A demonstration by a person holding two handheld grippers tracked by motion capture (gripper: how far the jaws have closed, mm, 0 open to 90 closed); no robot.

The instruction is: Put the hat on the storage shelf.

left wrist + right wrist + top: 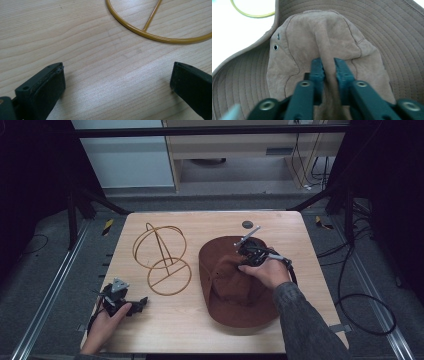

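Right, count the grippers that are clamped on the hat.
1. The right gripper pinches a fold of the brown hat's crown. The left gripper rests open on the table, away from the hat.

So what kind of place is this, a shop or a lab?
Probably a lab or recording rig: a wooden table inside a dark metal frame, loose cables on the floor, with just a brown hat and wire hat stand set out.

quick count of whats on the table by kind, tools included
brown wide-brimmed fabric hat: 1
yellow wire hat stand with ring base: 1
small dark round disc near the far table edge: 1
hand-held tools: 2, the left tool open on the wood, the right tool shut on a fold of the hat's crown
total: 5
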